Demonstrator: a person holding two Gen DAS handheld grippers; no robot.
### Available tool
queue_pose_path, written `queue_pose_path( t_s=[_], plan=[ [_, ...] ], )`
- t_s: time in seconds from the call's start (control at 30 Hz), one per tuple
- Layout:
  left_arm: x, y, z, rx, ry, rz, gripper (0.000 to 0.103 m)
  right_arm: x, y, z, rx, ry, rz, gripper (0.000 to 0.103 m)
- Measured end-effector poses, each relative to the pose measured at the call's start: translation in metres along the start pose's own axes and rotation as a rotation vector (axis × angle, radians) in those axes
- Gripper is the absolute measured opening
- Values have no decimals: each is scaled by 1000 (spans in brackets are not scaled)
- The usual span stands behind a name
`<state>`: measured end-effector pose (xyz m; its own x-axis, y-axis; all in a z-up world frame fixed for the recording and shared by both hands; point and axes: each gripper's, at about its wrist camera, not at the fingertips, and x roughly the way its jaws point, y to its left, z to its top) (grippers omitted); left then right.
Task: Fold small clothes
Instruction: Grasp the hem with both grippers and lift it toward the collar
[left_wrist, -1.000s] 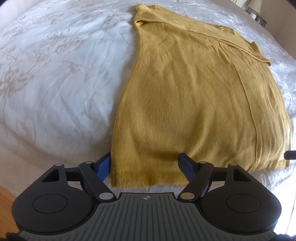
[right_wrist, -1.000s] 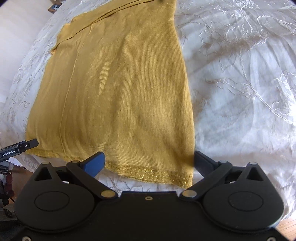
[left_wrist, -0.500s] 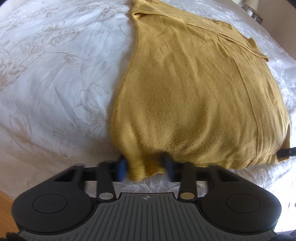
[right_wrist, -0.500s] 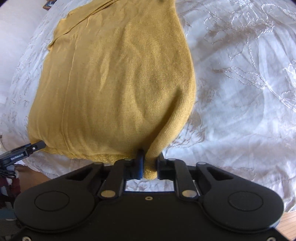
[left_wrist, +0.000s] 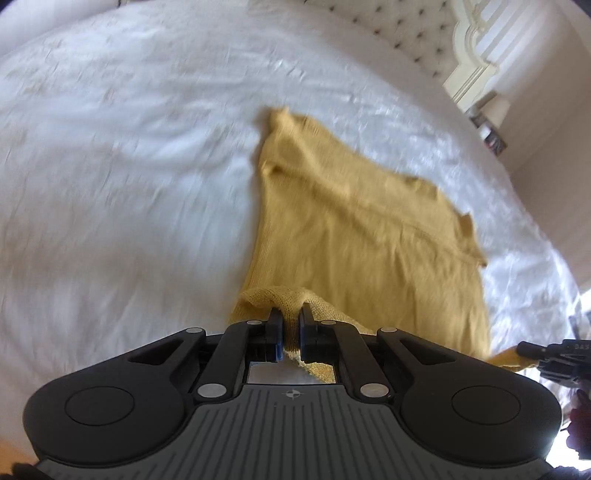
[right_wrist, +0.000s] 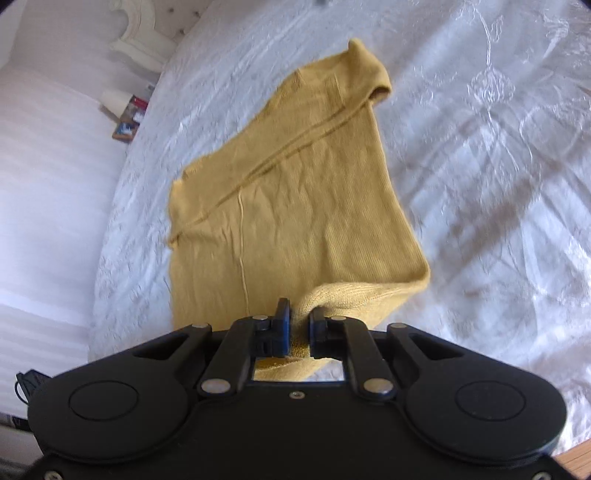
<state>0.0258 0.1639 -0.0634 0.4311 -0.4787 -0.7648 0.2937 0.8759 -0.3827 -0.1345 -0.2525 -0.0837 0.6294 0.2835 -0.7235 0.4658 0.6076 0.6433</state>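
Since a second ago both of our grippers have lifted the near hem of the mustard-yellow knitted top (left_wrist: 354, 236) off the white embroidered bedspread (left_wrist: 122, 192), and both sets of jaws have just been closing on that hem, which is now between them.

From the left wrist camera, we see our left gripper (left_wrist: 291, 325) clenched on a bunched fold of the hem at the garment's near left corner, the blue pads pressing the knit from both sides. Beyond the pinch, the top slopes away from us down onto the bedspread, where its far part lies flat with the neckline end farthest from us. At the right edge, the black tip of our right gripper (left_wrist: 554, 354) holds a strip of the same hem. A cream tufted headboard (left_wrist: 388, 22) runs along the top of the view, and a cream carved frame (left_wrist: 476, 51) stands at the upper right. The picture is blurred.

From the right wrist camera, we see our right gripper (right_wrist: 300, 328) clamped on the hem near the garment's near right corner, with a fold of knit bulging out to the right of the pads. The top (right_wrist: 295, 206) stretches away from the grip, raised at the near end and resting on the bedspread (right_wrist: 498, 147) farther off. A small wooden bedside table (right_wrist: 127, 122) sits at the far left beside the bed.
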Motion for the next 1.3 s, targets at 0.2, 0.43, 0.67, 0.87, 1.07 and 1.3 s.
queue_pose_path(
  t_s=[0.2, 0.43, 0.67, 0.87, 1.07, 1.3],
  plan=[
    [26, -11, 60, -12, -84, -48, 8, 13, 3, 46, 98, -131, 18, 17],
    [61, -7, 109, -11, -109, -78, 8, 23, 3, 94, 109, -198, -23, 17],
    [92, -8, 149, 2, -114, -70, 8, 49, 5, 141, 138, -233, -55, 17],
    [119, -12, 177, -2, -115, -23, 8, 84, 3, 183, 123, -208, -41, 18],
    [158, -10, 189, -24, -81, 24, 8, 117, -5, 213, 129, -187, -54, 18],
    [196, 7, 201, -105, -50, 89, 20, 141, -21, 229, 137, -158, -99, 25]
  ],
)
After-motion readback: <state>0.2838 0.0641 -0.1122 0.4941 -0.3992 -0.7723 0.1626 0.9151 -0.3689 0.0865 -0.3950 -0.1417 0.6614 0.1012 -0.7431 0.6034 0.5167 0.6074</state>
